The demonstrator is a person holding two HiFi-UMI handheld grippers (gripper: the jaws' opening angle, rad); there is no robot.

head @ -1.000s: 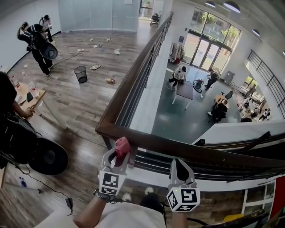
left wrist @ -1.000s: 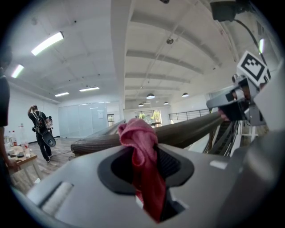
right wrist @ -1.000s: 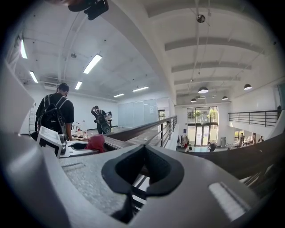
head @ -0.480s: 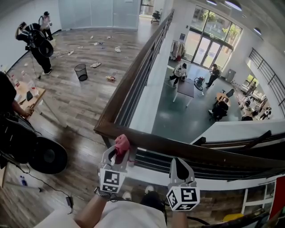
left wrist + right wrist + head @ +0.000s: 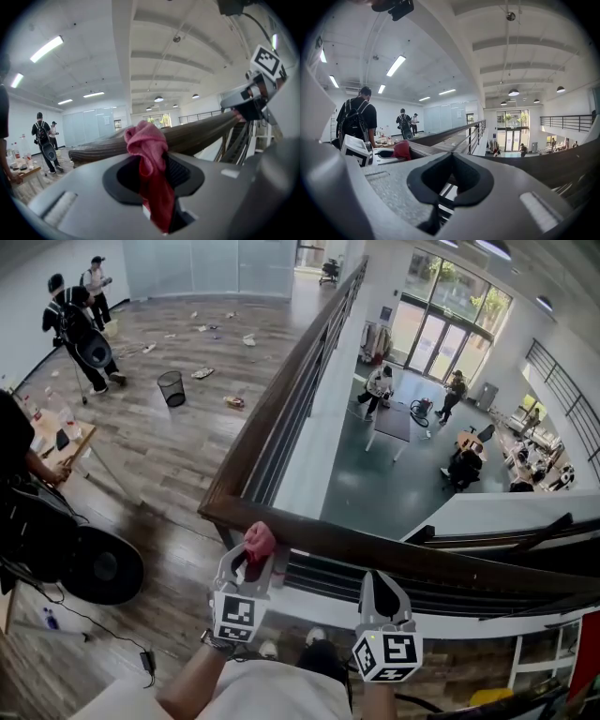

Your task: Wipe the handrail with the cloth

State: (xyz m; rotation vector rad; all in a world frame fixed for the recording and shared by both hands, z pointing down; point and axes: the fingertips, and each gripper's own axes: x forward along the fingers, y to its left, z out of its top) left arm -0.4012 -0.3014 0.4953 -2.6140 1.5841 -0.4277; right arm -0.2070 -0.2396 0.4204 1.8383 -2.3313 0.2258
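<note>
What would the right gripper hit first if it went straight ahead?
Most likely the wooden handrail, right in front of the right gripper, though depth is unclear.

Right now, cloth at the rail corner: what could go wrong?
The cloth is a bunched wad pinched in the left gripper; if it slips on the handrail, it may fall to the lower floor, where people stand.
The right gripper, shut and empty, sits close below the handrail and may knock it.
</note>
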